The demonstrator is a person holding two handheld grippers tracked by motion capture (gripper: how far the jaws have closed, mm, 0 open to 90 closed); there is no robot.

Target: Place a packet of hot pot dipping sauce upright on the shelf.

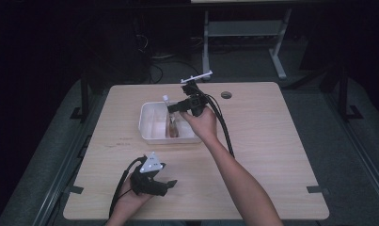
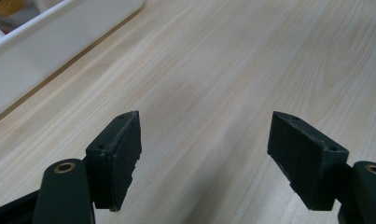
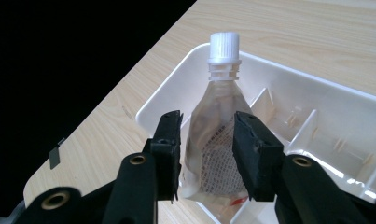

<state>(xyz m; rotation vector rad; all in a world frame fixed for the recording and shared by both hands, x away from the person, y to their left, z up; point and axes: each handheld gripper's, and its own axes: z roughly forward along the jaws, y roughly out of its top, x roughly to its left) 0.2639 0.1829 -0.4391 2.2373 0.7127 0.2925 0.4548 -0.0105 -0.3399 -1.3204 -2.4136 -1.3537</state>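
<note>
Spouted pouch (image 3: 212,140) stands in the white tray (image 1: 147,123).
Right tool (image 3: 208,154) straddles it, jaws loosened; left tool (image 2: 204,163) gapes empty, low over bare desk (image 1: 262,141).

A white plastic divided tray (image 1: 149,123) sits on the light wooden table (image 1: 272,141), left of its centre. A clear spouted pouch with a white screw cap (image 3: 217,135) lies in the tray, between the right gripper (image 3: 206,154) jaws. The left gripper (image 1: 164,184) rests near the table's front edge, well apart from the tray.

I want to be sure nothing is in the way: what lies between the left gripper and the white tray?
Bare wooden table only. In the left gripper view, the left gripper has open jaws over plain wood, and the white tray sits beyond with nothing between.
</note>
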